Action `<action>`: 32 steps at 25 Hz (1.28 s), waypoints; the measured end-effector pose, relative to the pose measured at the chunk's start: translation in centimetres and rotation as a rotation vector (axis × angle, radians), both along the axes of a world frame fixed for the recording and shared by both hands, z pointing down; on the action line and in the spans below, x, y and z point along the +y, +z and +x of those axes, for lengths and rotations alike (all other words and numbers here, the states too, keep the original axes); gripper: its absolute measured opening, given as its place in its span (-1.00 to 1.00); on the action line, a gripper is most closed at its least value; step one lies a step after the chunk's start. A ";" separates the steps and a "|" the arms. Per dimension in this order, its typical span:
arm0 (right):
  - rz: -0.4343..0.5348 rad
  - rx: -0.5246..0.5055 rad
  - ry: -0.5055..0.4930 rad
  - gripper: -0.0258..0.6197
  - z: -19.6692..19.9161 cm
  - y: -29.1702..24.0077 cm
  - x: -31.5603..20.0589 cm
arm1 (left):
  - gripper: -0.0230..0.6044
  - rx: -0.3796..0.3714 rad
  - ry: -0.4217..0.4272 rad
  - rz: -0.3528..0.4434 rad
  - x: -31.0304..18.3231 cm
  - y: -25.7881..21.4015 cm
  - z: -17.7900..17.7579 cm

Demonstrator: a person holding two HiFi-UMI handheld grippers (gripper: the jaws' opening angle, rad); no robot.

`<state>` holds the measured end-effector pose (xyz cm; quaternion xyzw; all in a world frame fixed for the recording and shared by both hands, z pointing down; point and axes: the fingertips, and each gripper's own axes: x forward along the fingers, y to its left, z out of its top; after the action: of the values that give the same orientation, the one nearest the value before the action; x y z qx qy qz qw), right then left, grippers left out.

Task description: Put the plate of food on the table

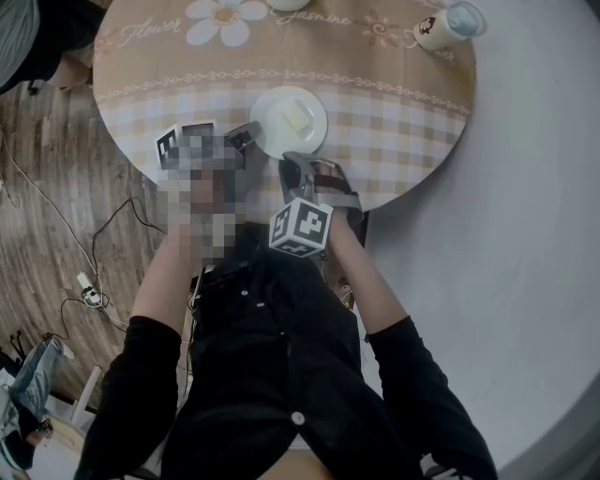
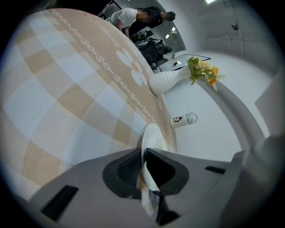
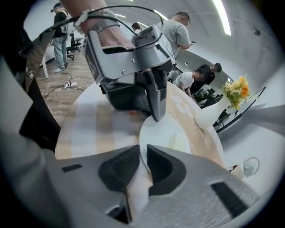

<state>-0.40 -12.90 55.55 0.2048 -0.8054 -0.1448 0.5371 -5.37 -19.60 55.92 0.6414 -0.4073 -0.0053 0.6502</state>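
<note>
A white plate with a pale yellow piece of food lies on the round checked table, close to its near edge. My left gripper is shut on the plate's left rim; in the left gripper view the rim runs edge-on between the pads. My right gripper holds the near rim, and in the right gripper view the plate sits between its pads, with the left gripper across from it.
A printed mug stands at the table's far right. A white vase with yellow flowers stands farther back. Cables and a power strip lie on the wooden floor at the left. People stand in the background.
</note>
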 end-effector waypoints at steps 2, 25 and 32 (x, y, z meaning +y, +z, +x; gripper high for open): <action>0.003 0.004 0.007 -0.79 0.0 0.1 0.0 | -0.88 -0.007 0.010 0.002 0.0 0.0 0.0; -0.053 -0.168 0.128 -0.72 -0.4 -1.7 -0.5 | -0.74 -0.114 0.154 0.160 2.9 -4.7 -0.3; -0.037 -0.367 0.314 -0.90 1.1 -6.0 -1.6 | -0.88 -0.154 0.135 0.366 2.2 -10.6 -0.3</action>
<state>0.67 -14.48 49.52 0.3404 -0.8504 -0.0052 0.4012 -5.63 -17.41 45.37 0.7732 -0.4041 0.0136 0.4885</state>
